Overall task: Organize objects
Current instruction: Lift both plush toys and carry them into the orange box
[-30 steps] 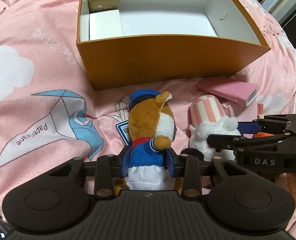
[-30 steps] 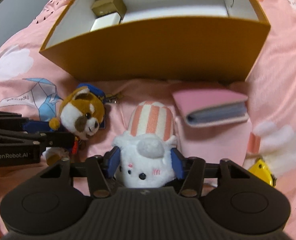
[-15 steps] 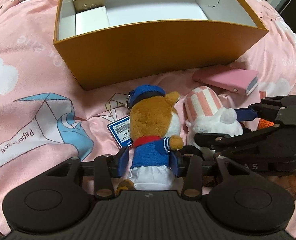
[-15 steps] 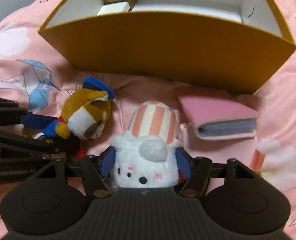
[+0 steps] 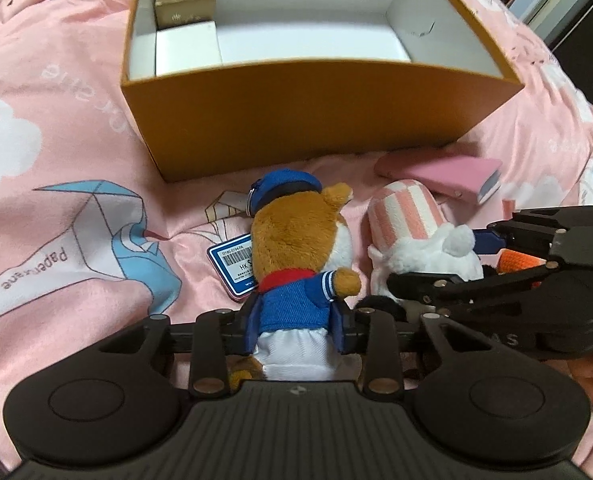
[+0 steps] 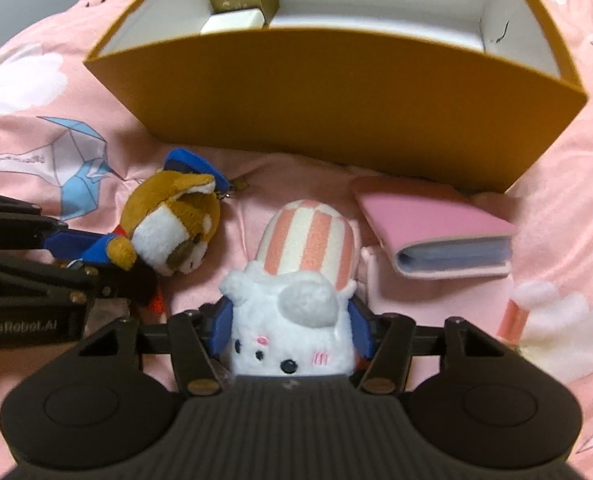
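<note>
Clamping the sailor-suited fox plush [image 5: 300, 256] at its body, the left gripper [image 5: 294, 326] holds it above the pink bedsheet [image 5: 56, 128], in front of the orange box [image 5: 304, 116]. Just beside it, the right gripper [image 6: 292, 330] squeezes the white plush with the striped hat [image 6: 296, 300], near a pink card album [image 6: 436, 228].

Orange box [image 5: 316, 120], pink cloud-print bedsheet [image 5: 56, 160], pink-and-white striped plush [image 6: 296, 280], blue-capped brown plush [image 5: 296, 240]
</note>
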`<action>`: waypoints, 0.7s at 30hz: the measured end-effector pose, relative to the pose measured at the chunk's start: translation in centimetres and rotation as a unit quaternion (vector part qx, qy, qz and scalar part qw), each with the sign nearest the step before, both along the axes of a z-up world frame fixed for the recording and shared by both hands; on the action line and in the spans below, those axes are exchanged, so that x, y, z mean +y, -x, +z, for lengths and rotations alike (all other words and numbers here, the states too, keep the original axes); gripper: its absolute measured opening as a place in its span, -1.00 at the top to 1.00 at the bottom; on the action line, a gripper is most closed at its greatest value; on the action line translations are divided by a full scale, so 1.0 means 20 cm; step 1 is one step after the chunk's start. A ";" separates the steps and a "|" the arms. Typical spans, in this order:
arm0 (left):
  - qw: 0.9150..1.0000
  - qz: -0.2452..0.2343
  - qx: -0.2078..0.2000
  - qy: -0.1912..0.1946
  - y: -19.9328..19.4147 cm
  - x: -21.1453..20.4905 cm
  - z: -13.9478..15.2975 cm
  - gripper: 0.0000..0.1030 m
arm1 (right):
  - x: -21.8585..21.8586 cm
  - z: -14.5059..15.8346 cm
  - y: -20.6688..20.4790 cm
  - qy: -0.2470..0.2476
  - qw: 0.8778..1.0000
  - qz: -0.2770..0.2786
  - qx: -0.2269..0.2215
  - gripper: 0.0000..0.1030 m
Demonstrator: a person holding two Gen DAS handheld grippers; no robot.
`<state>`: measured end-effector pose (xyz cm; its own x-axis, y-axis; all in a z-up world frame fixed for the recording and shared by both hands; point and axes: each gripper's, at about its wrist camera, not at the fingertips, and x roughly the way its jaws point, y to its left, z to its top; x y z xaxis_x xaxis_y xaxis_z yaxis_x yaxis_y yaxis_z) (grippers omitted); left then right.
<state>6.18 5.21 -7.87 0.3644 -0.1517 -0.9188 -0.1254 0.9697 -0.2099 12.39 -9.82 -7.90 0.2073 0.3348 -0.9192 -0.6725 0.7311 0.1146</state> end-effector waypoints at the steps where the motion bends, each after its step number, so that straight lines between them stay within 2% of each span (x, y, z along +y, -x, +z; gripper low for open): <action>1: 1.000 0.000 -0.006 0.000 0.01 0.00 0.02 0.26 | -0.01 0.02 0.01 -0.002 1.000 0.004 -0.004 -0.16; 10: 0.995 0.003 -0.093 0.019 0.09 -0.03 0.27 0.26 | -0.07 0.33 0.02 -0.049 0.997 0.027 -0.049 -0.17; 21: 0.980 0.012 -0.195 0.026 0.06 -0.07 0.58 0.26 | -0.13 0.69 0.03 -0.090 0.989 0.050 -0.103 -0.17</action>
